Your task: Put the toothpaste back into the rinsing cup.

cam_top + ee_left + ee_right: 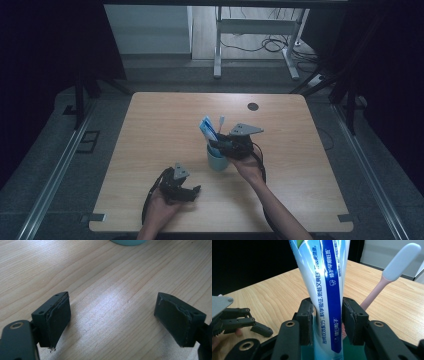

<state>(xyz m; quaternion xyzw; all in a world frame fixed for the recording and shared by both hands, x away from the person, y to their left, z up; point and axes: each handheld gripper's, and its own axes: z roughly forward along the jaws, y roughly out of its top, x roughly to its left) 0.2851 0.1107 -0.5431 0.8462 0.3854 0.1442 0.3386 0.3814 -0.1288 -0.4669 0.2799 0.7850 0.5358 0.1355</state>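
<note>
A pale green cup (pixel 217 161) stands near the middle of the wooden table (pixel 165 125). A blue-and-white toothpaste tube (pixel 207 129) and a pink toothbrush (pixel 221 121) with a white head stand in it. My right gripper (pixel 222 145) sits over the cup's rim. In the right gripper view the tube (pixel 324 290) stands upright between the two pads (pixel 308 317), which flank its edges without squeezing it; the toothbrush (pixel 397 262) leans behind the right jaw. My left gripper (pixel 192 192) rests low over the table at front left, open wide and empty (pixel 112 315), with the cup's base (pixel 127 242) ahead.
A dark round cable hole (pixel 253 106) lies in the table's far right part. Beyond the far edge stands a white desk frame (pixel 255 45) with cables on the floor. Dark curtains flank both sides.
</note>
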